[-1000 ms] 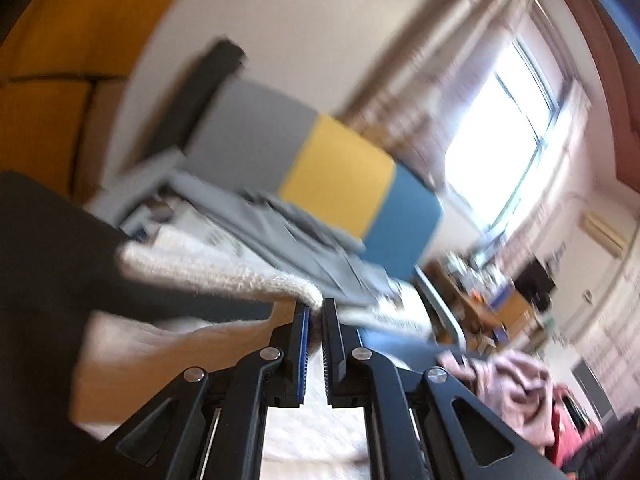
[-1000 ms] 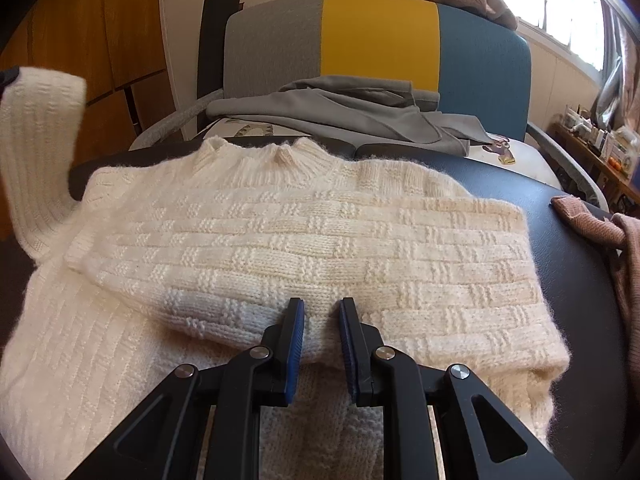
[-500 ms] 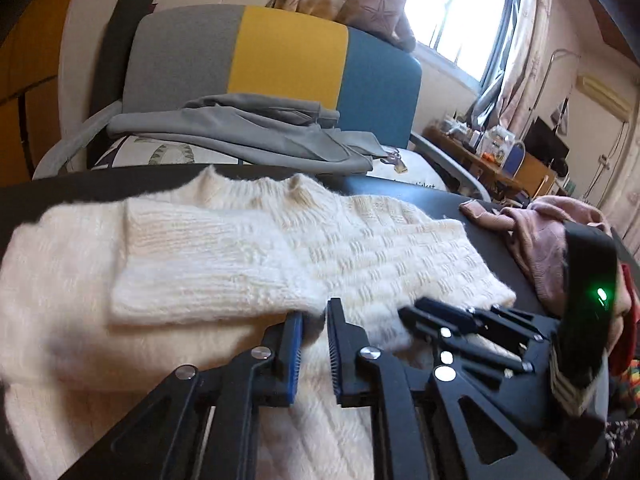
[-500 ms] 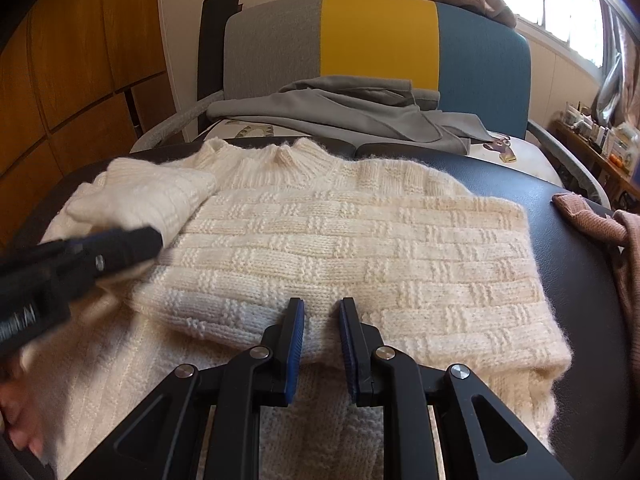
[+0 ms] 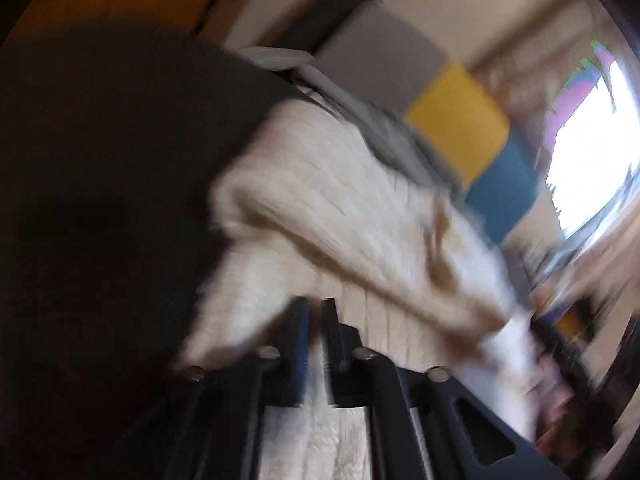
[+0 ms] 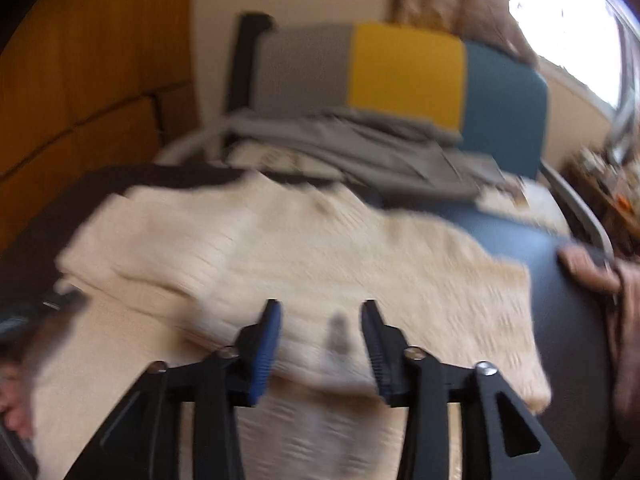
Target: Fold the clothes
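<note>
The cream knit sweater (image 6: 320, 256) lies on the dark worktop (image 6: 572, 320), sleeves folded across its body. Expect soft, bulky, stretchy knit; grip a doubled edge. Right gripper (image 6: 320, 344) is spread wide; left gripper (image 5: 314, 336) is nearly closed, nothing visibly pinched.

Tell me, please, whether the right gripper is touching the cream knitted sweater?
Cannot tell. In the right wrist view the right gripper is open over the cream knitted sweater, but motion blur hides whether its fingertips rest on the knit.
</note>
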The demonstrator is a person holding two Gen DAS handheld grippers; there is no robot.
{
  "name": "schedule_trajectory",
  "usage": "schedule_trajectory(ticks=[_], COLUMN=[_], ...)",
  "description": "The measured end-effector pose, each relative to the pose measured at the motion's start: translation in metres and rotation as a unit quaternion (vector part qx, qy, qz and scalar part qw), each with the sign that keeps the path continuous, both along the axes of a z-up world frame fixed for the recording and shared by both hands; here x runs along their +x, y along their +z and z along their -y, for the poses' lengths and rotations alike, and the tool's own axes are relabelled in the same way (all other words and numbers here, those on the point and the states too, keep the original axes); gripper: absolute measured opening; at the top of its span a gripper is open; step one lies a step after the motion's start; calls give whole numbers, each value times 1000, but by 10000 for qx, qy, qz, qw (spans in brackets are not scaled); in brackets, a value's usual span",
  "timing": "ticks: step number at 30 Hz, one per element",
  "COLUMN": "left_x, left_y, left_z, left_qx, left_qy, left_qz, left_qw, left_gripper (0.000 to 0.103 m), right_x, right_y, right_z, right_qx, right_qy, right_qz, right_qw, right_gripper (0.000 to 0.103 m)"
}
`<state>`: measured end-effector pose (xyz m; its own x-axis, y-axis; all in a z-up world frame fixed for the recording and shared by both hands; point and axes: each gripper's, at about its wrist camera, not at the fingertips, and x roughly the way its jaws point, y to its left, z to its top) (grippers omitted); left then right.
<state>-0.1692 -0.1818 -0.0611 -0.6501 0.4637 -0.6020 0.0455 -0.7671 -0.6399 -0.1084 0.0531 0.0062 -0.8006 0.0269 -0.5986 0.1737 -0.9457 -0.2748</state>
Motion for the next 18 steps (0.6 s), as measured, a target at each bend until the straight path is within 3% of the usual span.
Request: schedule_trajectory(ticks=[3, 5, 7, 10, 12, 14, 16, 18], left_x=[-1, -5, -10, -21, -27, -25, -21, -17], left_y=[5, 12, 20, 18, 11, 3, -6, -7], left_z=[-7, -19, -32, -31, -20, -6, 8, 11], left_qx=[-299, -621, -907, -901, -648, -244, 166, 189], left_qy=[-81, -282, -509, -343, -80, 79, 202, 251], left_qz=[13, -53, -138, -35, 7, -77, -159, -204], left_qw=[9995, 9977, 9945, 9953, 9979, 9996, 9995, 9993], left_gripper=[6, 14, 14, 15, 15, 15, 15, 15], right_x=[1, -5, -18, -41, -52, -58, -56, -48], right_y=[13, -1, -13, -24, -26, -20, -8, -4], right_z=[27, 57, 71, 75, 64, 40, 0, -52], right_qx=[412, 1413, 1972, 2079, 1829, 1245, 233, -1140], right_qy=[447, 663, 685, 582, 450, 100, -429, -1041], right_qz=[-182, -175, -125, 138, 408, 562, 581, 670], right_qw=[9980, 9876, 9779, 9763, 9813, 9906, 9971, 9857], right_gripper=[70, 68, 68, 62, 21, 16, 14, 10])
